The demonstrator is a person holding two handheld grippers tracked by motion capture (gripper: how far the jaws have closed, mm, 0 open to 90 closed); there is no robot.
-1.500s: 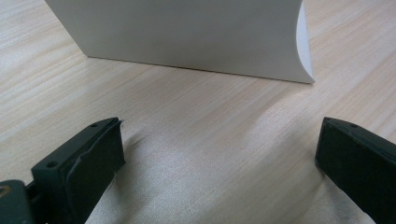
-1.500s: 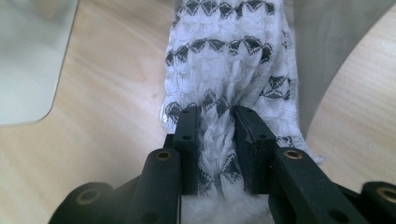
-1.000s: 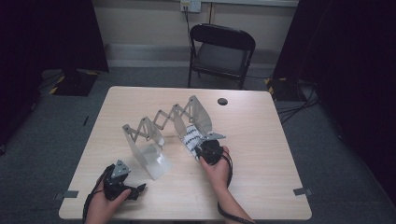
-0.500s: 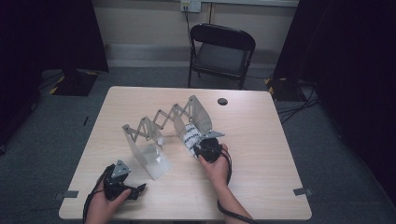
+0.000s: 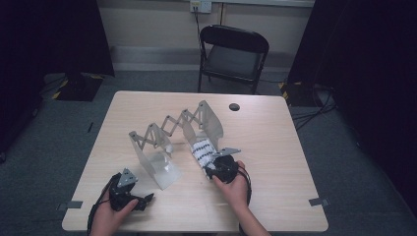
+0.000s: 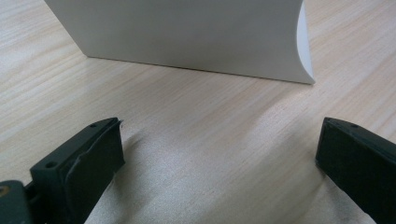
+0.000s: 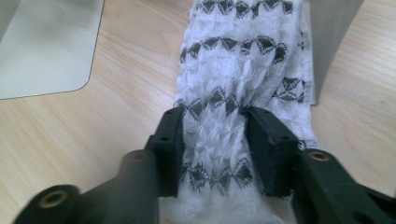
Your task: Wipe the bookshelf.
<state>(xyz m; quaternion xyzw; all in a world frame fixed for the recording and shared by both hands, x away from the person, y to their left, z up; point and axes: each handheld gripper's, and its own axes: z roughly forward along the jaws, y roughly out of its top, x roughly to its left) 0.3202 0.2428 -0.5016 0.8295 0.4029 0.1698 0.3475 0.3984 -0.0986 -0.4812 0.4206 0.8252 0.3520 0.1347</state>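
Lying between right claw jaws: cloth

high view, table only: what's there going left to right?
left gripper → expanding rack → patterned cloth → right gripper → black round cap

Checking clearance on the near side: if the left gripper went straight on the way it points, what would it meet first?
Probably the white end panel of the folding rack: it stands directly ahead of the open left gripper, across bare table.
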